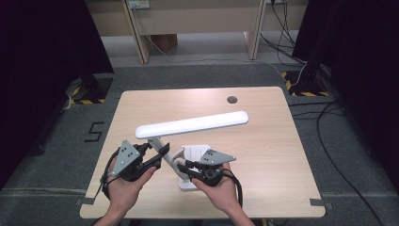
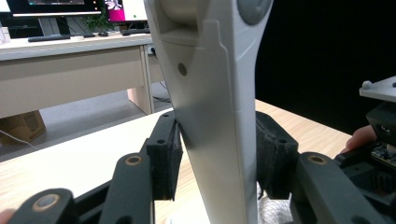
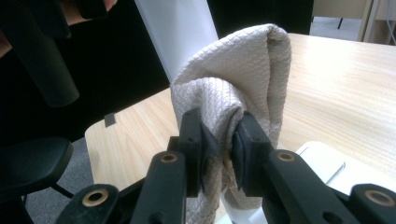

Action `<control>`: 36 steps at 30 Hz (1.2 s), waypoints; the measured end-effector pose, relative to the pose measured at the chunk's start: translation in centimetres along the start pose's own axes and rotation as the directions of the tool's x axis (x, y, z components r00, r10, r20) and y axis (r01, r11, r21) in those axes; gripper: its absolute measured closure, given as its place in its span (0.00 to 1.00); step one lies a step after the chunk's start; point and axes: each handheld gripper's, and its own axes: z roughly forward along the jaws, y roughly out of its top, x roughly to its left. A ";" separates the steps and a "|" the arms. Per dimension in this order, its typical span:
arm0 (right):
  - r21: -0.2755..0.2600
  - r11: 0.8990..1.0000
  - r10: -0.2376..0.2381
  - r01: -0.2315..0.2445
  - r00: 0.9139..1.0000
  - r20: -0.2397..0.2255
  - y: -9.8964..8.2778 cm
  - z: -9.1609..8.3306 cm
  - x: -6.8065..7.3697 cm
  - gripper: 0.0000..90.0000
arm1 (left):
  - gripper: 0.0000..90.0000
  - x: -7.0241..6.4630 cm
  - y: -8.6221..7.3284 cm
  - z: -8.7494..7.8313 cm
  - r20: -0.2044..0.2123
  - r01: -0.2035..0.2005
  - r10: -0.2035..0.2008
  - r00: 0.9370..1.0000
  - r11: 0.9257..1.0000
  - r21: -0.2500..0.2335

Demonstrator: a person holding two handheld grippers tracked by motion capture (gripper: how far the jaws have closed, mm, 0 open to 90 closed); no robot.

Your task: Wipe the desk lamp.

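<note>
here the work looks like wiping down a white desk lamp (image 1: 188,141) that stands near the front edge of the worktop (image 1: 263,155), its long head stretched out above the middle. the left claw (image 2: 217,158) brackets the lamp's upright arm (image 2: 215,116), its pads touching or all but touching both sides, seemingly to steady it. the right claw (image 3: 219,149) is pinched tight on a folded beige cloth (image 3: 238,88), held just beside the arm above the lamp's base (image 3: 327,168). next, i judge, the cloth must be pressed against the arm and drawn along it while the left claw keeps the lamp from tipping.
</note>
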 end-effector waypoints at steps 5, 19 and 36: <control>0.013 1.000 0.016 -0.016 1.000 0.000 -0.6 0.2 -0.2 0.84 | 0.64 -0.1 0.0 0.0 -0.010 0.007 -0.007 1.000 1.000 -0.003; 0.049 0.998 0.032 -0.032 0.999 0.010 -2.1 0.6 -0.7 0.84 | 0.65 -0.3 -0.1 0.1 -0.023 0.015 -0.015 1.000 1.000 -0.006; 0.119 0.990 0.071 -0.076 0.997 0.042 -4.7 1.4 -2.3 0.84 | 0.65 -0.4 -0.1 0.1 -0.026 0.009 -0.010 1.000 1.000 -0.007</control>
